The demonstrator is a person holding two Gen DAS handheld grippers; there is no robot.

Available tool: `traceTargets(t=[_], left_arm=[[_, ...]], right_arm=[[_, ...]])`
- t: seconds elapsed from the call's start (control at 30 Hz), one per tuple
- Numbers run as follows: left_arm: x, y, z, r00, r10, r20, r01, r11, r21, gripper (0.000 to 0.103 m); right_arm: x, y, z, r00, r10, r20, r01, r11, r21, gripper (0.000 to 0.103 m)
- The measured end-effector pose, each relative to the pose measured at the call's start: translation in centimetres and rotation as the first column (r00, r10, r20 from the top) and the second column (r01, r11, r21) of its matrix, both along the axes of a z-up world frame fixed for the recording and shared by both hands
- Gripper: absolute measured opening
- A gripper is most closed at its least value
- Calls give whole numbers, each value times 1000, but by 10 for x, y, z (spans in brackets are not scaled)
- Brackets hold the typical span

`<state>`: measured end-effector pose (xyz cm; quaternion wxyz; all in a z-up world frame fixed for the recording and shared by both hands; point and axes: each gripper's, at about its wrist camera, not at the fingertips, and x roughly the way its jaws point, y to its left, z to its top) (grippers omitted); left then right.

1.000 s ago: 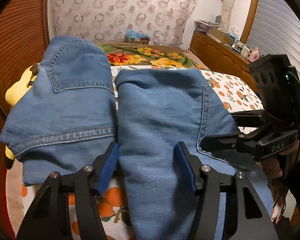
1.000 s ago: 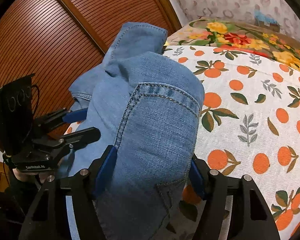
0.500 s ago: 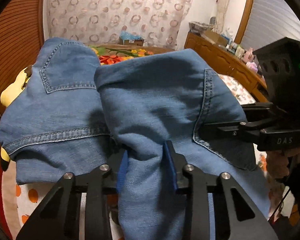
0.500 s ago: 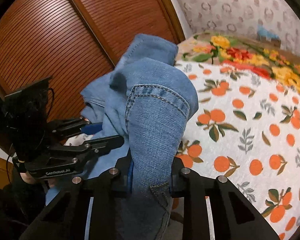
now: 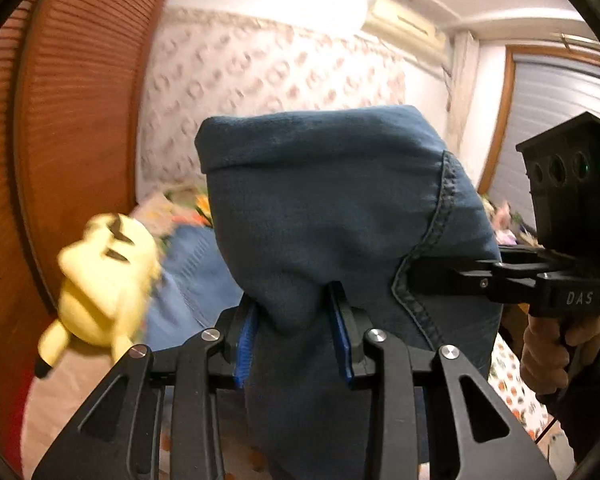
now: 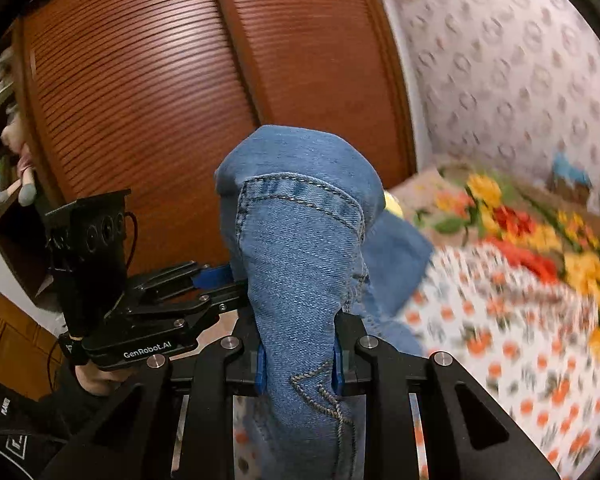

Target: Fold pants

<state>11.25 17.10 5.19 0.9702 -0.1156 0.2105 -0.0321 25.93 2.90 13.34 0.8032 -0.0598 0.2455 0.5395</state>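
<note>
Both the left gripper [image 5: 294, 332] and right gripper [image 6: 299, 354] are clenched on the pants [image 5: 332, 216], bunched between each pair of fingers and lifted above the bed [image 6: 512, 340]. A thin, uneven pinch could let denim slip free.

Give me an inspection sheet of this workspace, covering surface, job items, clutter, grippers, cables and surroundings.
Surface: bed with orange-fruit print sheet.
Job's things: blue denim pants, lifted, bunched between both sets of jaws.
Clutter: yellow plush toy beside the pants; floral blanket farther back.
Grippers: left gripper shut on the pants; right gripper shut on the pants.
Cables: thin black wire at the left gripper's camera block.
Surroundings: slatted wooden wardrobe doors, patterned wallpaper, wall air conditioner.
</note>
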Motion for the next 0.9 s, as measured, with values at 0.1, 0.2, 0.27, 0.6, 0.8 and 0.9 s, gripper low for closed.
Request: traceTargets(t=[0.1, 0.2, 0.27, 0.6, 0.8, 0.9], left_arm=[[-9, 28, 24, 997, 57, 53, -58, 998, 15, 35], [-9, 52, 46, 989, 116, 88, -121, 991, 56, 35], [-2, 67, 53, 985, 145, 91, -152, 985, 83, 35], [90, 104, -45, 973, 145, -177, -127, 986, 111, 35], [91, 80, -80, 969, 94, -230, -72, 992, 102, 35], [91, 69, -84, 966, 76, -245, -52, 993, 103, 35]], right_arm=[[3, 22, 20, 998, 53, 21, -54, 997, 48, 24], [18, 43, 31, 994, 112, 4, -112, 986, 125, 24], [38, 57, 28, 990, 137, -46, -126, 974, 191, 24], [188, 125, -141, 955, -117, -272, 115, 993, -25, 31], [201, 101, -131, 956, -135, -259, 123, 990, -61, 64], [200, 94, -115, 957, -178, -228, 159, 982, -98, 69]])
